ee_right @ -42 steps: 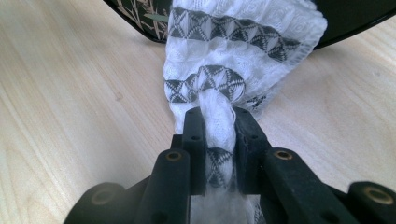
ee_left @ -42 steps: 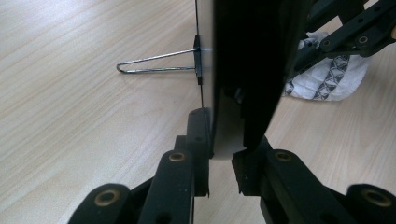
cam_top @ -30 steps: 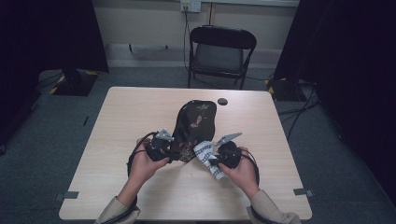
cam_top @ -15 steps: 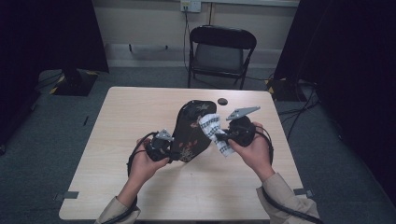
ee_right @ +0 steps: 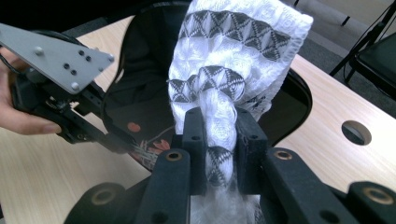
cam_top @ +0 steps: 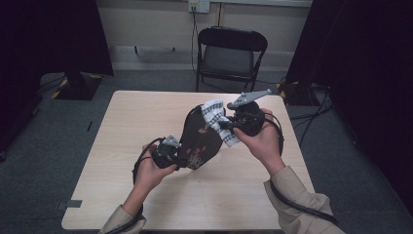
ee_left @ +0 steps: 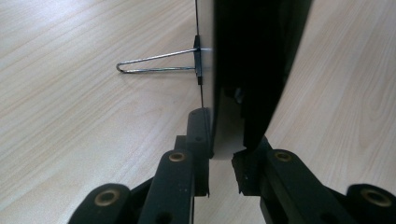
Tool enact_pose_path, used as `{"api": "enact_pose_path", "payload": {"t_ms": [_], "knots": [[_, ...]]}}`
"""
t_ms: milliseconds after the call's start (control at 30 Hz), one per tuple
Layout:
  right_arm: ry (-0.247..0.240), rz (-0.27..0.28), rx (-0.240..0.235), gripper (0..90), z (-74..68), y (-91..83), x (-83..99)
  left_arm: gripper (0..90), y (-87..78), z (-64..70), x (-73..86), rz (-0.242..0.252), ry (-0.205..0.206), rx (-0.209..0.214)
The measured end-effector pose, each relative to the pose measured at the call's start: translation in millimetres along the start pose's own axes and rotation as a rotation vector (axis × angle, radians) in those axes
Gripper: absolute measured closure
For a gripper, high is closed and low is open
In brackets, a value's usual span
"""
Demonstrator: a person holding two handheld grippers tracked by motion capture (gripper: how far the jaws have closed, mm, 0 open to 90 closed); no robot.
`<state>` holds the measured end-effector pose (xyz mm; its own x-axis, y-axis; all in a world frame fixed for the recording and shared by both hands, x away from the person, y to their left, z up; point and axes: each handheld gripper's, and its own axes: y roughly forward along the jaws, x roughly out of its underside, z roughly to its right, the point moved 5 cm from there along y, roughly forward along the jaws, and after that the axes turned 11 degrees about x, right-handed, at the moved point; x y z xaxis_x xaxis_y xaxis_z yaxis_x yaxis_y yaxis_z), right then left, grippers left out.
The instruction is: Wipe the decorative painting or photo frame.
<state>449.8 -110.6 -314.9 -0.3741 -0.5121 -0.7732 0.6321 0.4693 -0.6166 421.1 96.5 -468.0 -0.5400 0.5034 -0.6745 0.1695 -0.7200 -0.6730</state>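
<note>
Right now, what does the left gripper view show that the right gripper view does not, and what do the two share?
Left gripper view alone: the black tray seen edge-on, its rim pinched between the left gripper jaws, and a wire loop sticking out from its side above the table. Right gripper view alone: the white patterned cloth bunched between the right gripper jaws and pressed to the tray's face, whose floral print shows, plus a round hole in the tabletop and a chair beyond. Shared: the tray, the wooden table, and the left gripper.

no readable text, seemingly, on anything.
</note>
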Motion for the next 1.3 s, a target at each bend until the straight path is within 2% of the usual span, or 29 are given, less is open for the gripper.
{"api": "enact_pose_path", "payload": {"t_ms": [233, 667, 1300], "knots": [[-0.010, -0.006, -0.009, 77.9, -6.3, 4.3, 0.1, 78.7, 0.2, 0.5, -0.2, -0.001, 0.002, -0.001], [-0.014, -0.041, -0.026, 77.9, -14.5, 18.8, 20.4, 78.7, -0.2, 0.0, 0.0, -0.009, 0.010, 0.000], [0.008, -0.154, -0.072, 77.9, -31.7, 59.3, 85.3, 78.7, -0.2, 0.0, -0.2, -0.010, 0.011, -0.002]]}}
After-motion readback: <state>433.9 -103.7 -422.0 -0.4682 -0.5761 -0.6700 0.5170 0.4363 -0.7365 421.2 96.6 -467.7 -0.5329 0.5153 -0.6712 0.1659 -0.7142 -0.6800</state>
